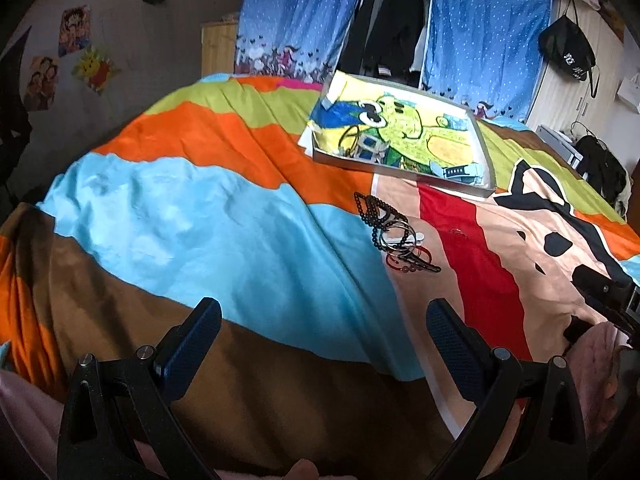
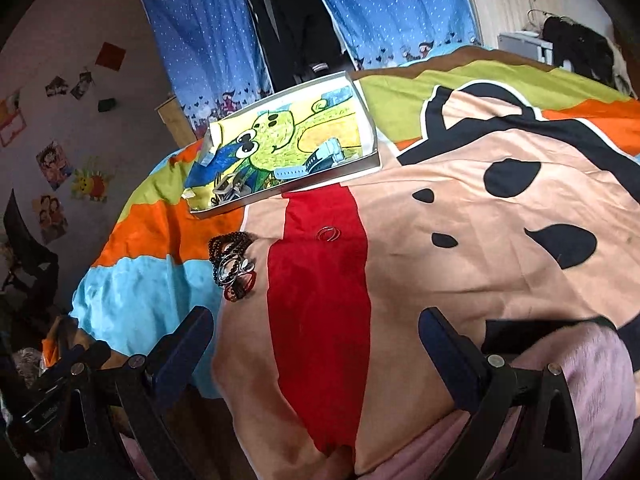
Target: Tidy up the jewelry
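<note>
Bright striped bedding covers the bed [image 1: 248, 208], with a shallow cartoon-lined tray [image 1: 486, 152] lying toward its far side, a watch [image 2: 320, 160] and a few pieces already in it. Nearer, a heap of bracelets [image 1: 394, 236] lies on the cover, thin rings [image 2: 329, 234] just beside it. Left gripper [image 1: 324, 344] and right gripper [image 2: 316, 344] hover with jaws apart and empty, so the sorting looks partway through; next, one must reach the heap and pinch a single strand.

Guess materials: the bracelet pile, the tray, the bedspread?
Bracelet pile: dark glossy beads, possibly stone, glass or wood, plus thin shiny rings that look metallic and red loops, maybe cord. Tray: thin pale walls with sharp folded corners, probably cardboard, with a printed or drawn cartoon liner. Bedspread: soft woven fabric, wrinkled, slight sheen.
</note>
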